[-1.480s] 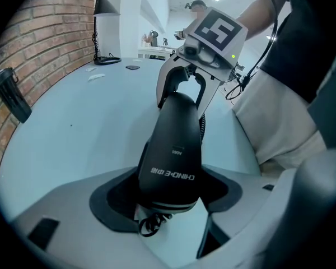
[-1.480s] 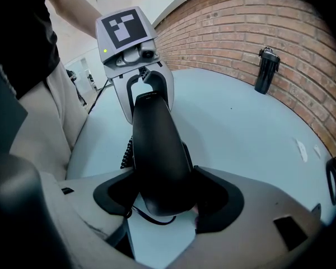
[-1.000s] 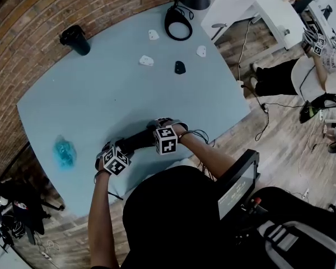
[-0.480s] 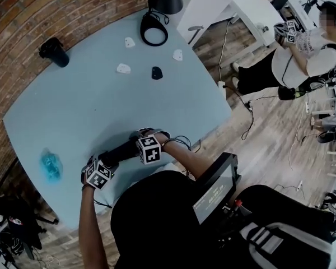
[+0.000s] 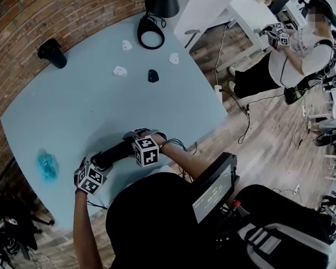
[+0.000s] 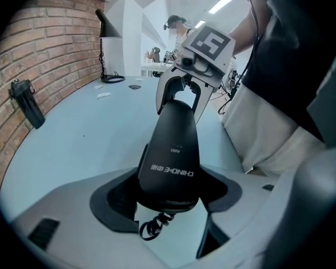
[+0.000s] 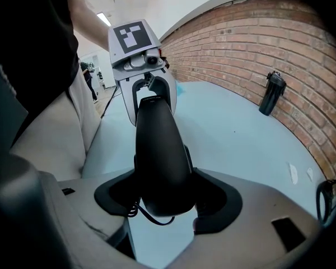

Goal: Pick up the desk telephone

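Observation:
The telephone's black handset [image 5: 116,150] stretches between my two grippers near the front edge of the pale blue table [image 5: 101,105]. My left gripper [image 5: 97,164] is shut on one end; in the left gripper view the handset [image 6: 171,156] fills the jaws, and a coiled cord [image 6: 154,226] hangs below it. My right gripper [image 5: 134,140] is shut on the other end; the right gripper view shows the handset [image 7: 157,156] clamped between the dark pads. Each gripper view shows the other gripper at the far end. The phone's base is not in view.
A black bottle [image 5: 51,53] stands at the table's far left by the brick wall. A blue crumpled thing [image 5: 47,164] lies left of my hands. A black lamp [image 5: 159,1], a cable ring [image 5: 150,31] and small white and black pieces [image 5: 152,75] sit far back. Another person [image 5: 302,43] stands at right.
Both grippers keep their hold on the handset. The head camera has swung, so table, hands and handset sit lower and further left in the picture.

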### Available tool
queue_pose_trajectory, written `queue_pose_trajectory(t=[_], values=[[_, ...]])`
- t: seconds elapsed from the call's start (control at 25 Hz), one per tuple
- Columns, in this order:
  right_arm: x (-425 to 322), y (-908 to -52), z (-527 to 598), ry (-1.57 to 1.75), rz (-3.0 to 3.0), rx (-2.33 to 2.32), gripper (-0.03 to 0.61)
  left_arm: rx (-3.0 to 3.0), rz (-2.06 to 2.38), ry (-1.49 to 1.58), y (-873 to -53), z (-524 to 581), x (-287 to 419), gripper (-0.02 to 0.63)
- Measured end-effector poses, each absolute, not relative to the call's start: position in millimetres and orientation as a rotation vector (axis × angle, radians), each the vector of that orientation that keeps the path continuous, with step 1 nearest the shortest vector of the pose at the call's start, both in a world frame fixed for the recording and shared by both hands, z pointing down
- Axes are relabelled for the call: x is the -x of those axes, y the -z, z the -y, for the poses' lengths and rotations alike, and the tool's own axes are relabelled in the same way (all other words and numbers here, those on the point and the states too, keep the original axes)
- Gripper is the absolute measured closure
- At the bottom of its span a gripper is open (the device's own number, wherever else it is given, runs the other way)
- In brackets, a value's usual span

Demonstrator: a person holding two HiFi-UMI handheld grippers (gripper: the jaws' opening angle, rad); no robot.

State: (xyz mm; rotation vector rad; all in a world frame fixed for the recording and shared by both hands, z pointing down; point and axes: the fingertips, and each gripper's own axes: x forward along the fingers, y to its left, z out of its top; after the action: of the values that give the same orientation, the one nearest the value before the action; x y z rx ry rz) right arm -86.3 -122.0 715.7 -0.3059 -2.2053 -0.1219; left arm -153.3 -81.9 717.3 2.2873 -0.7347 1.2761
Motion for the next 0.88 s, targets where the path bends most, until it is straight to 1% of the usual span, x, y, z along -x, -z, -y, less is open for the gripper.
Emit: queue_pose_trajectory(t=[0.36,0.88], values=[[87.8,-694.3,128.8,0.147,2.251,0.314,0.291,-2.348,0.800,-1.185,-696.5,89.2,152.3,0.293],[86.4,-660.3,130.5,0.114,2.355,0.380,0.293,-2.458,0.849,-0.964,-661.8,92.6,145.4,0.295]])
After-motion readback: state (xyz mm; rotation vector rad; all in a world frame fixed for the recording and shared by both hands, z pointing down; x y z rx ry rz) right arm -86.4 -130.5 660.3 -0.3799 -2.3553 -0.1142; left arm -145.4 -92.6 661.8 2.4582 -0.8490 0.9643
